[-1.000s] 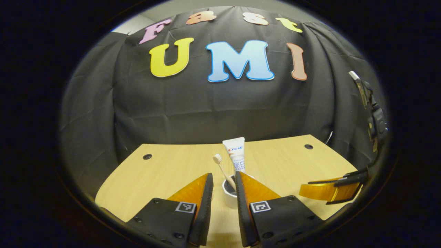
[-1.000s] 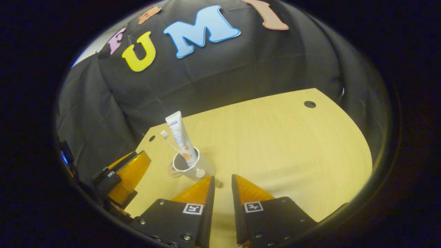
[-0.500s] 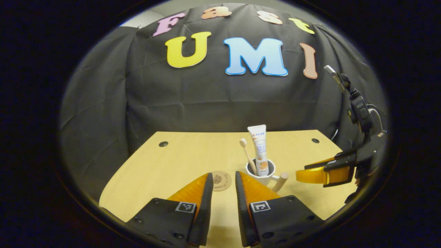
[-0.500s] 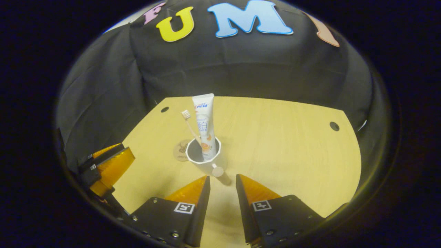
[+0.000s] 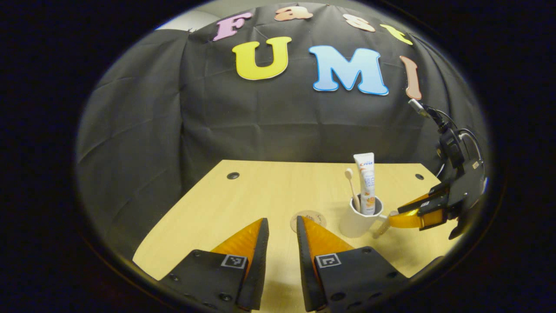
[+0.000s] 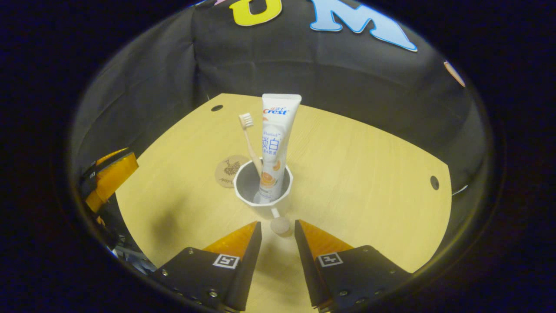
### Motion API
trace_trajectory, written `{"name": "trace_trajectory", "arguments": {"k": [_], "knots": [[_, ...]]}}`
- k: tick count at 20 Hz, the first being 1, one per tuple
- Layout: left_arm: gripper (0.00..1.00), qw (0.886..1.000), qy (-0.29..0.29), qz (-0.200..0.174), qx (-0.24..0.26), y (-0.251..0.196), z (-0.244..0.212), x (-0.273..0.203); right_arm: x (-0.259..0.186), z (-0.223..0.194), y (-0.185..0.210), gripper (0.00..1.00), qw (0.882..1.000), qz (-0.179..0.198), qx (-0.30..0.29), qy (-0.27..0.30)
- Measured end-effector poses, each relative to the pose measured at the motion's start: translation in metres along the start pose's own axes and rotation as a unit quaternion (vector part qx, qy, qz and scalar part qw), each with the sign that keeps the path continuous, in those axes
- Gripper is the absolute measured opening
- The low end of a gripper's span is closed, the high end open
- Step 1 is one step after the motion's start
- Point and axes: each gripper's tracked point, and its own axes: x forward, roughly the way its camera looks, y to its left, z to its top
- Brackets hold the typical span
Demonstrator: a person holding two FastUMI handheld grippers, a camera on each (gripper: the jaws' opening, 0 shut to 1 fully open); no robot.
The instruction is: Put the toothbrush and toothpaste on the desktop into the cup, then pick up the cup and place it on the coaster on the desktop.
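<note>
Right gripper (image 6: 278,224) advanced, jaws parted around cup handle (image 6: 280,225)

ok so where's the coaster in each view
left gripper view: the coaster lies low in the centre, just beyond the left tool's fingertips and partly hidden by one, to the left of the cup.
right gripper view: the coaster lies left of centre, beyond the cup's left side.
shared landmark: the white cup holding the toothbrush and toothpaste.
</note>
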Motion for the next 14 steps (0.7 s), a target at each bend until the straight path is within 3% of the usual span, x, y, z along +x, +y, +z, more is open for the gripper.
{"name": "trace_trajectory", "arguments": {"k": [14], "knots": [[0.43,0.999,0.034,0.031,-0.023,0.026,-0.024,0.023,0.057,-0.011,-0.002,0.51,0.993,0.018,-0.074,0.094]]}}
